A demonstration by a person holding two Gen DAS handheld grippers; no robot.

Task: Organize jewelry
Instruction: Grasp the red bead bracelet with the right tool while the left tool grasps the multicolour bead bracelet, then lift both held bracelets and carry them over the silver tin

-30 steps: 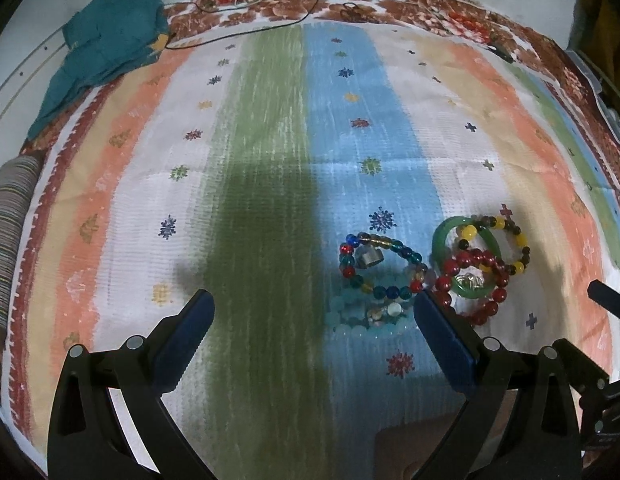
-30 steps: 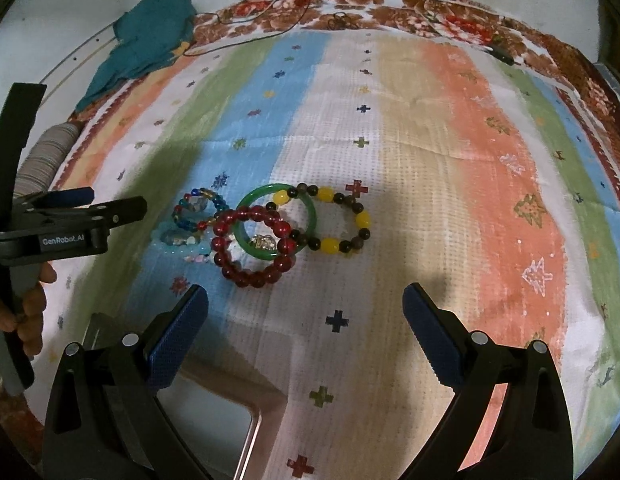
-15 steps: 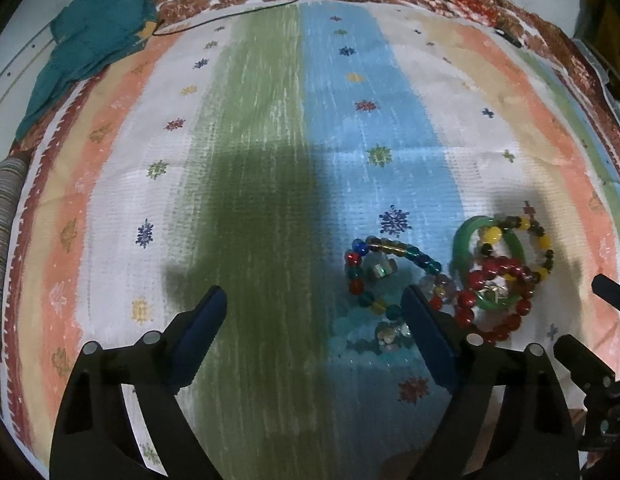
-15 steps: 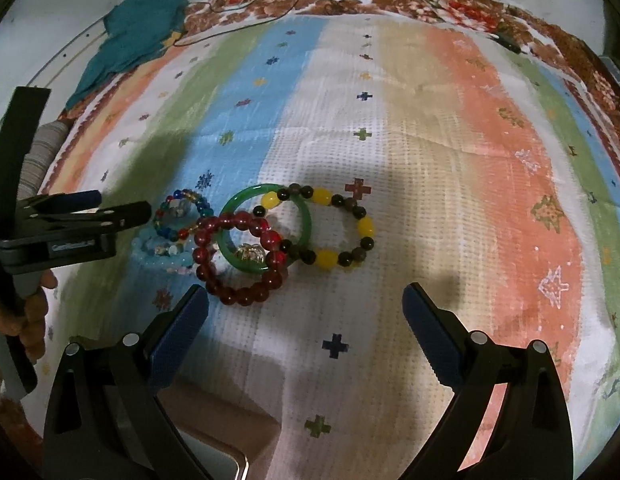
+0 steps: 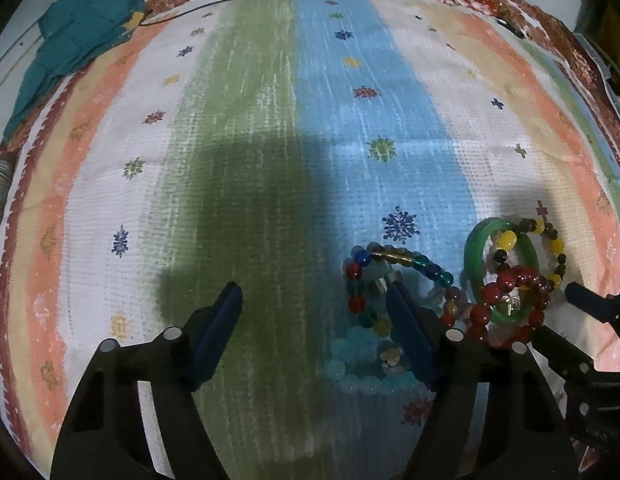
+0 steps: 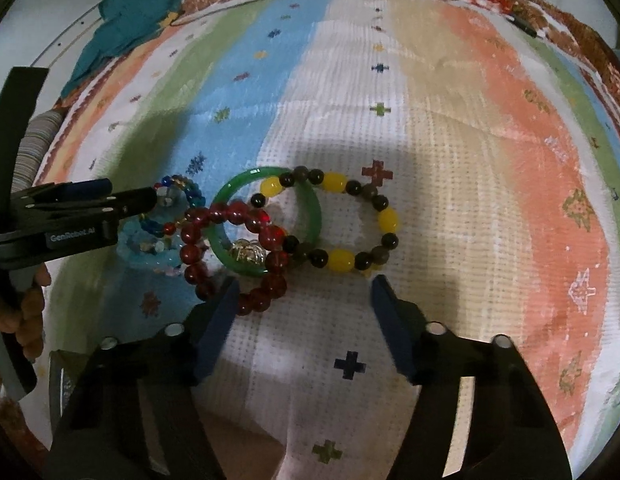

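Five bracelets lie tangled on the striped cloth (image 6: 450, 128), and the green bangle (image 6: 266, 220) serves best as the landmark for all of them. Furthest to its left, the pale blue bead bracelet (image 5: 366, 372) and the multicolour glass bead bracelet (image 5: 394, 264) overlap each other. The left gripper (image 5: 314, 312) is wide open over them and grips nothing; its right finger (image 5: 406, 328) sits inside the multicolour loop. Closing from here would likely catch only one strand, so I would centre the jaws across a single bead run before squeezing. Directly over the bangle's left and near rim drapes the dark red bead bracelet (image 6: 234, 248), and a small gold charm (image 6: 248, 254) rests on the bangle's near edge. To the bangle's right, crossing its rim, is the yellow and dark bead bracelet (image 6: 350, 220). The right gripper (image 6: 302, 312) hovers just nearer than the bangle, fully spread and empty, its left finger (image 6: 218, 320) almost touching the red beads. Lift the top pieces first, since pulling the bangle would probably drag both.
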